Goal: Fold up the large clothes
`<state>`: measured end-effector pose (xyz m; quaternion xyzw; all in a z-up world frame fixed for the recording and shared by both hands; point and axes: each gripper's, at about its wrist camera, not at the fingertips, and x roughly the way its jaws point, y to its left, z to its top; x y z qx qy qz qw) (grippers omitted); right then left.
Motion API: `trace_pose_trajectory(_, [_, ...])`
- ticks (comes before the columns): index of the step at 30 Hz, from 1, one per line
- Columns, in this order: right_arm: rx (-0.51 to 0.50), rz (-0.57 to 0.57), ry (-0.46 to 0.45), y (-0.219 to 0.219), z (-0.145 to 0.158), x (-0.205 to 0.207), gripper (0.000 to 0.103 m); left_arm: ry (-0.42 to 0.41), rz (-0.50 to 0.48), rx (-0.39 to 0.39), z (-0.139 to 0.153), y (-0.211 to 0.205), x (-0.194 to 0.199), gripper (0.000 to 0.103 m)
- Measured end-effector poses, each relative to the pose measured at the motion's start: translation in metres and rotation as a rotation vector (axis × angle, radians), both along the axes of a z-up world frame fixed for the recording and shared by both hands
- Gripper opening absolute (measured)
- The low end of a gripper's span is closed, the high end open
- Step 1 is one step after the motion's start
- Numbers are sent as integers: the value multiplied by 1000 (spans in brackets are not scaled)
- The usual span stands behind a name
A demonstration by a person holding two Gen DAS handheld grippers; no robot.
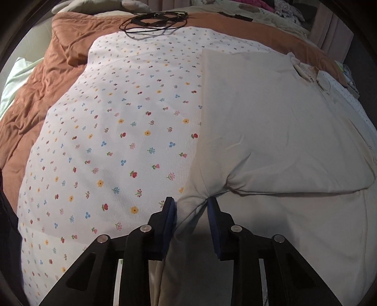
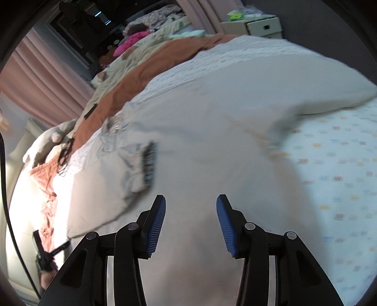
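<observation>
In your left wrist view, the left gripper [image 1: 190, 204] has a bunched corner of the cream garment [image 1: 271, 122] running between its blue pads; the cloth puckers into a point at the right pad, so you appear to be pinching it, though the pads stand somewhat apart and the left one may not be pressing. The garment lies flat ahead and to the right, spread over the flowered sheet [image 1: 113, 131], with the brown quilt [image 1: 47, 77] beyond it and a black cable [image 1: 153, 22] coiled at the far edge. Holding that corner low probably serves to anchor the fabric while the other side is worked. In your right wrist view, blurred by motion, the right gripper [image 2: 190, 209] hangs above the garment [image 2: 212, 106] with its jaws apart and nothing between them; the cloth lies beneath and ahead, its far flap reaching out over the sheet [image 2: 329, 164]. A dark patterned label [image 2: 148, 162] sits left of the fingers. A drawer unit [image 2: 259, 26] stands past the bed.
</observation>
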<state>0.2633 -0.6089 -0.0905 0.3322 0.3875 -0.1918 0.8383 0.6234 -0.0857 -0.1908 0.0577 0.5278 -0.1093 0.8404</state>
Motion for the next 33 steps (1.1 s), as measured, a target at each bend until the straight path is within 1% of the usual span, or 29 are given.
trace_pose_trajectory(3, [-21, -48, 15, -18, 3, -31, 46, -6, 27, -4, -1, 6, 6, 20])
trace_pose_trajectory(7, [-35, -114, 26, -41, 4, -65, 46, -2, 97, -32, 1, 17, 11, 20])
trace_pose_trajectory(8, [-35, -126, 26, -46, 4, -70, 46, -3, 101, -37, 1, 18, 11, 20])
trace_pose_trajectory(13, [-33, -175, 19, -69, 3, -95, 46, -13, 106, -11, 6, 14, 4, 20])
trace_pose_trajectory(16, [-42, -189, 14, -79, 5, -104, 46, -15, 101, -22, 13, 11, -2, 21])
trace_pose_trajectory(17, [-43, -193, 14, -81, 5, -107, 46, -15, 102, -23, 16, 10, -4, 24])
trace_pose_trajectory(18, [-42, -200, 12, -86, 6, -110, 46, -14, 101, -32, 20, 8, -6, 32])
trace_pose_trajectory(19, [-38, -205, 7, -89, 6, -112, 46, -19, 97, -48, 24, 6, -8, 39])
trace_pose_trajectory(21, [-35, -215, -4, -96, 8, -115, 46, -48, 97, -75, 35, 1, -13, 73])
trace_pose_trajectory(23, [-34, -228, -13, -103, 9, -118, 46, -93, 98, -91, 48, -6, -19, 85])
trace_pose_trajectory(24, [-31, -234, -20, -107, 10, -120, 46, -107, 96, -99, 53, -10, -21, 85])
trace_pose_trajectory(33, [-32, -295, -81, -155, 17, -134, 46, -134, 30, -138, 83, -69, -36, 85])
